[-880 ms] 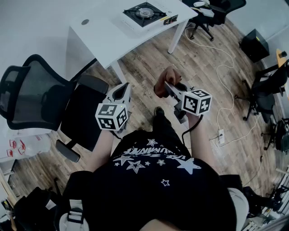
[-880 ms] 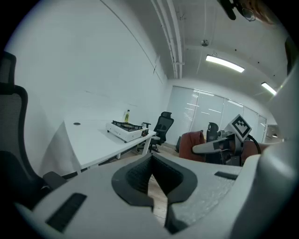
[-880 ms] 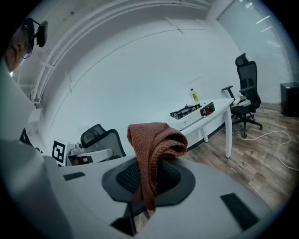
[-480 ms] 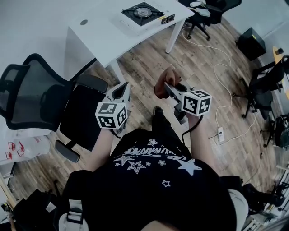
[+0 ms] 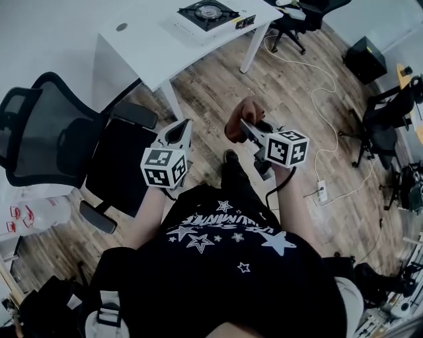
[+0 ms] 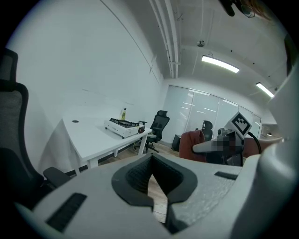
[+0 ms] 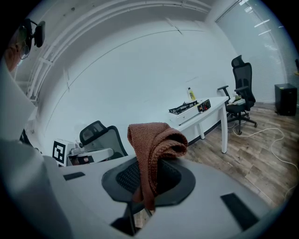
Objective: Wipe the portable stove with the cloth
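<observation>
Cloth [image 5: 242, 113], rust-brown, hangs clenched in right claw [image 5: 244, 127]; left claw [image 5: 180, 129] is clenched, empty. Far off, portable stove [image 5: 209, 13] sits on white table [image 5: 142, 49]; black chair [image 5: 63, 142] stands near left.

A brown wood-plank floor [image 5: 218, 92] is seen spread across the middle of the head view. At the top of that frame a white rectangular table on white legs [image 5: 142, 49] is set close to a plain white wall [image 6: 70, 60]. A black mesh-backed office chair [image 5: 46, 138] is parked at the left edge, and a second black office chair [image 5: 301, 20] is placed at the top right. A white cable [image 5: 325, 115] is trailed over the boards towards a white power strip [image 5: 322, 189] at the right. In the left gripper view, long ceiling strip lights [image 6: 219, 64] are lit at the upper right, with a pale glass partition [image 6: 196, 112] seen beneath them.
</observation>
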